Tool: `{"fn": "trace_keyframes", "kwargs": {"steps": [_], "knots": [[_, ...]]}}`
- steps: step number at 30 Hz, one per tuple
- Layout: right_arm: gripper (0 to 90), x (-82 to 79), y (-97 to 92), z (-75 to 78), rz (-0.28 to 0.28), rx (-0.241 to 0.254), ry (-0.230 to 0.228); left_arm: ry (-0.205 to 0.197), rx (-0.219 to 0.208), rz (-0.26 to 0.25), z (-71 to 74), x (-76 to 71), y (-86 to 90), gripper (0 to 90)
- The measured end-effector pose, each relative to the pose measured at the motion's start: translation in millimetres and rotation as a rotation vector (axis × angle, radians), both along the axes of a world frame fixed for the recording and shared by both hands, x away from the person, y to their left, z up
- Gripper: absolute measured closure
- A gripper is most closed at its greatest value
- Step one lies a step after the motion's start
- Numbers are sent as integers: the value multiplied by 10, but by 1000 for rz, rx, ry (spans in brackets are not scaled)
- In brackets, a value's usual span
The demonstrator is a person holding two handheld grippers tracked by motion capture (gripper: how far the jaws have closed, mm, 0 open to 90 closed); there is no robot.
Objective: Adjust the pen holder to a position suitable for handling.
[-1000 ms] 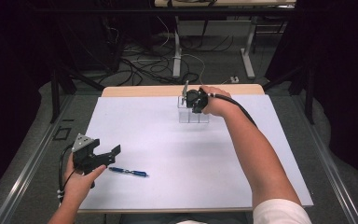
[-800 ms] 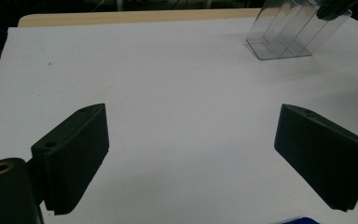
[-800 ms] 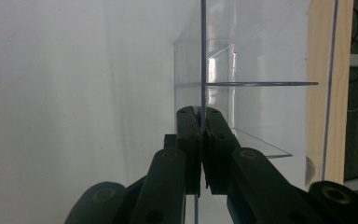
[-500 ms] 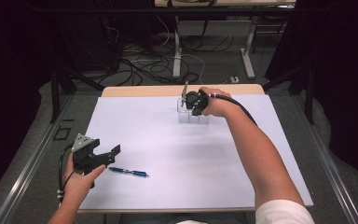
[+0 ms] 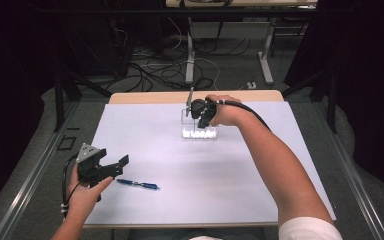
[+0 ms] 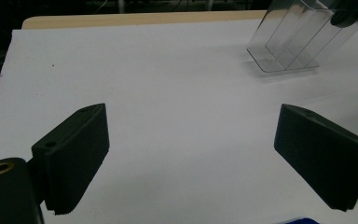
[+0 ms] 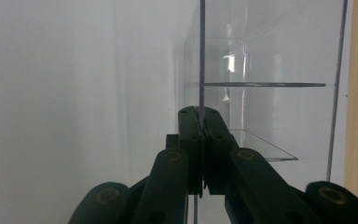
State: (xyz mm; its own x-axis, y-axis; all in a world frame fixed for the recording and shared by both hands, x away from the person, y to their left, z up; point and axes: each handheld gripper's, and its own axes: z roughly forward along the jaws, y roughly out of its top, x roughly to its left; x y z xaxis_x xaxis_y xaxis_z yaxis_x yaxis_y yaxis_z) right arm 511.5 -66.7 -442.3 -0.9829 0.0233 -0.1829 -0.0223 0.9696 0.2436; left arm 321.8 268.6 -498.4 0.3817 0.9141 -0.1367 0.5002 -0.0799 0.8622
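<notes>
A clear plastic organizer [image 5: 198,127] with several compartments stands at the far middle of the white mat [image 5: 260,165]. My right gripper [image 5: 200,111] is shut on its thin upper wall; in the right gripper view the jaws [image 7: 199,114] pinch that clear wall [image 7: 200,70] edge-on. A thin grey stick [image 5: 190,95] rises by the organizer's left side. A blue pen [image 5: 137,184] lies on the mat near the front left. My left gripper [image 5: 115,165] hovers just left of it, open and holding nothing. In the left gripper view the organizer [image 6: 289,42] shows beyond the spread jaws [image 6: 191,154].
The mat covers most of a wooden table whose bare far edge [image 5: 145,96] shows behind it. Cables and table legs lie on the dark floor [image 5: 170,60] beyond. The mat's middle and right are bare.
My right gripper has shifted slightly left and toward me, and the organizer has moved with it. The left gripper and the pen have stayed put.
</notes>
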Motion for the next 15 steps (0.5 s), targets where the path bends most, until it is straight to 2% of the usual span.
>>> {"fn": "trace_keyframes", "kwargs": {"steps": [3, 4, 12, 13, 15], "knots": [[886, -31, 26, 2, 8, -9, 7, 0, 0, 0, -1, 1, -2, 99], [884, -59, 41, -3, 8, -14, 24, 0, 0, 0, -1, 1, -1, 99], [884, -127, 33, -22, 18, -24, 69, 1, 2, 3, -1, 1, 1, 99], [886, -150, 32, -23, 9, -36, 92, 1, 2, 2, -1, 1, -1, 99], [884, -161, 38, -29, 20, -34, 97, 0, 1, 2, 0, 0, -5, 99]]}}
